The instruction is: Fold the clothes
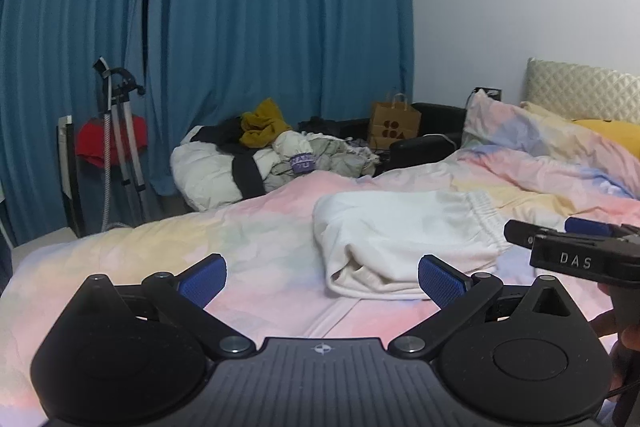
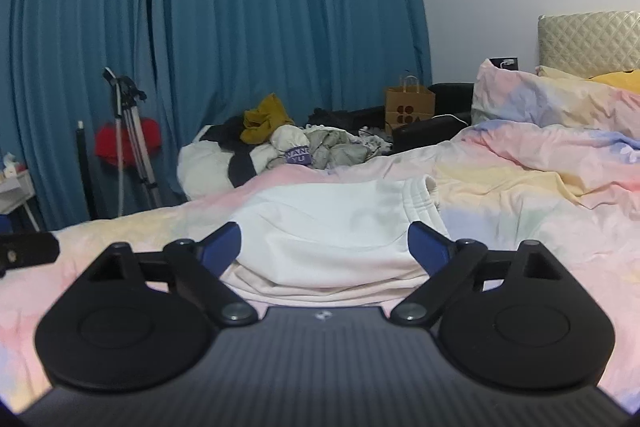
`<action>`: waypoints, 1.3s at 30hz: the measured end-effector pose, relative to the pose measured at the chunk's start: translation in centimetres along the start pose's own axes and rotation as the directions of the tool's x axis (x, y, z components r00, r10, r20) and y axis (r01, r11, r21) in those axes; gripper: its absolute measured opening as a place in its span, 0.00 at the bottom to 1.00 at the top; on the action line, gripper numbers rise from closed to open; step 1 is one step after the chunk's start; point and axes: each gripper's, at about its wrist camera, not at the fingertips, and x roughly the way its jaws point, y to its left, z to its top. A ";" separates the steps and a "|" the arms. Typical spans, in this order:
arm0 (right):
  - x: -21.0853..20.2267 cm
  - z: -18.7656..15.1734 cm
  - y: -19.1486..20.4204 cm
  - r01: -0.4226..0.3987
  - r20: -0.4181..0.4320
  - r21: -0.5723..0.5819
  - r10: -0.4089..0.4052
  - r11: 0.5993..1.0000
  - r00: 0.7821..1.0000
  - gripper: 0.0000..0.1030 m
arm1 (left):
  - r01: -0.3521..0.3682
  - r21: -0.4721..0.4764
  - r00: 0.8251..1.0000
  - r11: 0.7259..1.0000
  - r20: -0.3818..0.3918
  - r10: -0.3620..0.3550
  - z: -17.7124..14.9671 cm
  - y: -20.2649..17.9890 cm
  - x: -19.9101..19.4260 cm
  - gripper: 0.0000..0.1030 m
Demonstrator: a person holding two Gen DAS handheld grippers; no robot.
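A white garment [image 1: 404, 235] with an elastic waistband lies folded on the pastel bedspread [image 1: 200, 243]. My left gripper [image 1: 322, 279] hovers over the bedspread just in front of the garment's left corner, open with nothing between its blue pads. My right gripper [image 2: 326, 247] is also open, and the garment [image 2: 332, 227] lies on the bed just beyond and between its fingers, with no pad pressing on it. In the left wrist view the right gripper [image 1: 552, 229] shows at the right edge, beside the waistband. The left gripper's tip [image 2: 28, 251] peeks in at the left of the right wrist view.
A heap of unfolded clothes [image 1: 260, 155] sits past the bed's far edge, with a brown paper bag [image 1: 394, 125] behind it. A tripod [image 1: 120, 131] stands against blue curtains [image 1: 260, 27]. Rumpled duvet and pillows [image 1: 540, 139] fill the right, under a quilted headboard [image 1: 580, 91].
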 end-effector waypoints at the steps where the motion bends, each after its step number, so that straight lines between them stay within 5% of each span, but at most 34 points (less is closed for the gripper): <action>1: 0.3 -0.2 0.3 0.005 -0.006 -0.010 -0.005 1.000 1.000 0.89 | 0.001 -0.005 1.000 1.000 -0.008 -0.001 -0.2 0.2 0.2 1.00; 12: 2.3 -2.3 2.1 0.015 -0.072 -0.087 -0.021 0.996 0.997 0.89 | -0.005 -0.045 0.999 0.999 -0.044 0.003 -0.6 2.0 1.6 1.00; 39: 1.8 -1.9 1.0 0.067 -0.067 -0.038 -0.069 0.997 0.995 0.89 | -0.051 -0.045 0.998 0.998 -0.041 0.049 -1.4 1.3 1.8 1.00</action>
